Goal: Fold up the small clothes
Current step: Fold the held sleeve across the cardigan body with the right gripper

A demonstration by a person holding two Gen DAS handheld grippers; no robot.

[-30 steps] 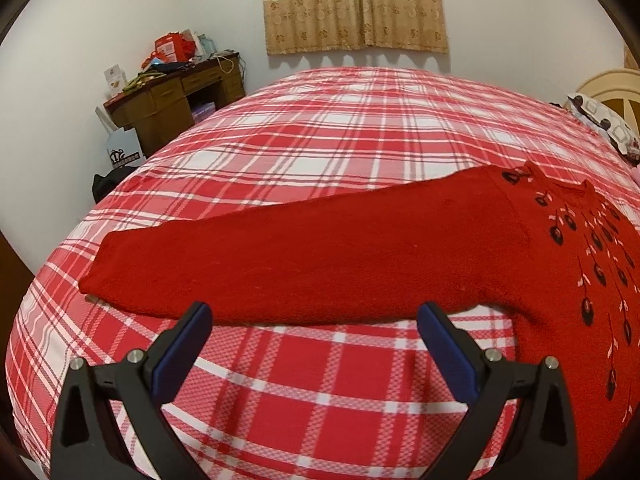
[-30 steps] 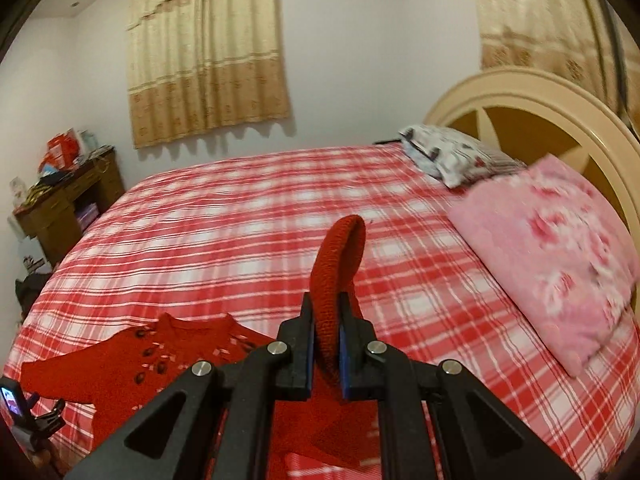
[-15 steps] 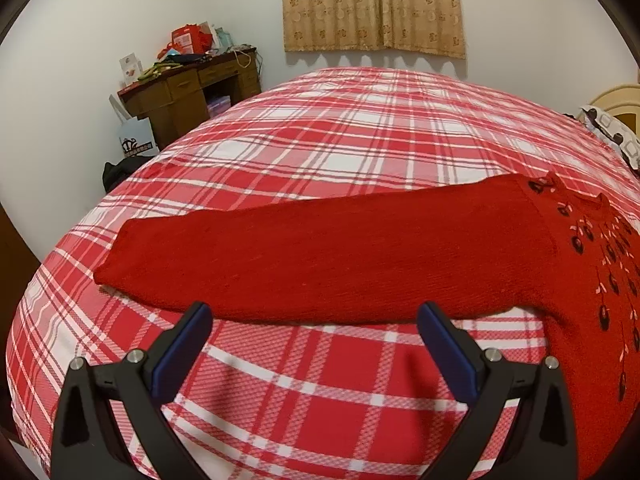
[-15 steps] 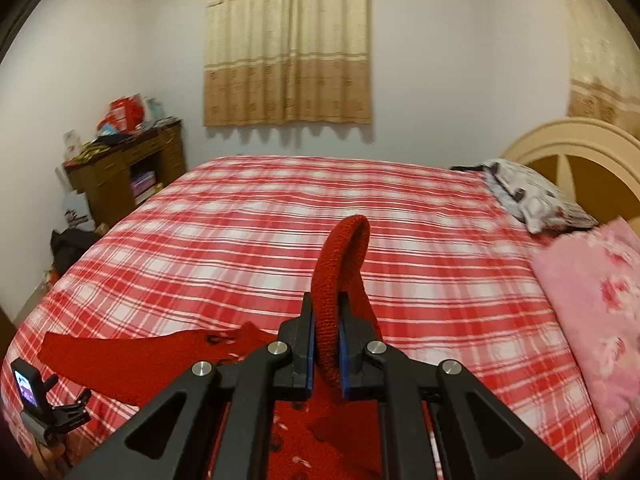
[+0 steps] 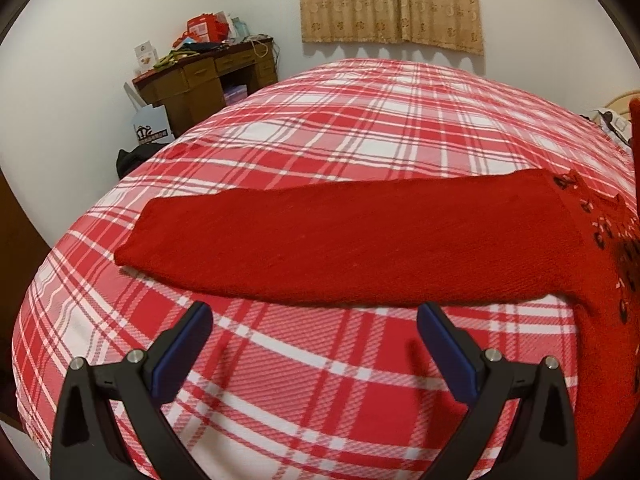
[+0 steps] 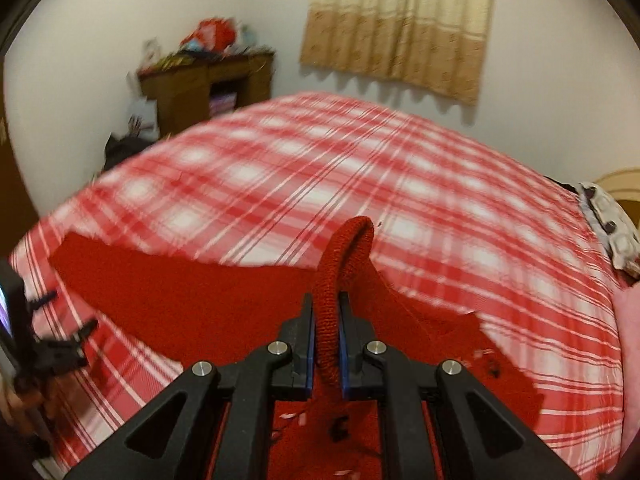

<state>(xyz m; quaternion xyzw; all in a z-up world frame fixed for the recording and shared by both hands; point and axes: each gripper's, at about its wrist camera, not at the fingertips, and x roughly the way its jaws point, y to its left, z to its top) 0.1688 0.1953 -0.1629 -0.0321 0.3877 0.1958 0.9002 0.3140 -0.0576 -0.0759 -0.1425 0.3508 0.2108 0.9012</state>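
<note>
A: Since both wrist cams are live, near field first. Left gripper (image 5: 314, 330): blue-padded fingers (image 5: 182, 350) spread wide, nothing between them, hovering over the plaid bedsheet (image 5: 320, 136).

B: Right gripper (image 6: 325, 334): jaws pinched narrow on a ribbed knit cuff (image 6: 352, 236), which loops up in an arch past the tips.

A: That cuff belongs to the red sweater (image 5: 340, 244). Coarse knit. From the left cam, one long sleeve lies flat across the bed just beyond the fingertips, tapering left to a blunt end. The body runs off the right edge, with dark bead-like motifs and pale stitching.

B: The right cam shows that same flat sleeve (image 6: 172, 292) stretched out to the left, and the body bunched under the jaws. Motion blur here, so the pattern detail is unclear.

A: Sheet is woven red/white check, slightly wrinkled.

B: Containers?

A: Wooden desk (image 5: 208, 80) in the far-left corner, top piled with boxes and clutter; its open knee space holds stacked items, can't tell what. White paper bag (image 5: 154, 128) on the floor beside it.

B: Only my view shows the patterned pillow (image 6: 612, 232) at far right. Beige curtain (image 6: 400, 24) on the back wall.
</note>
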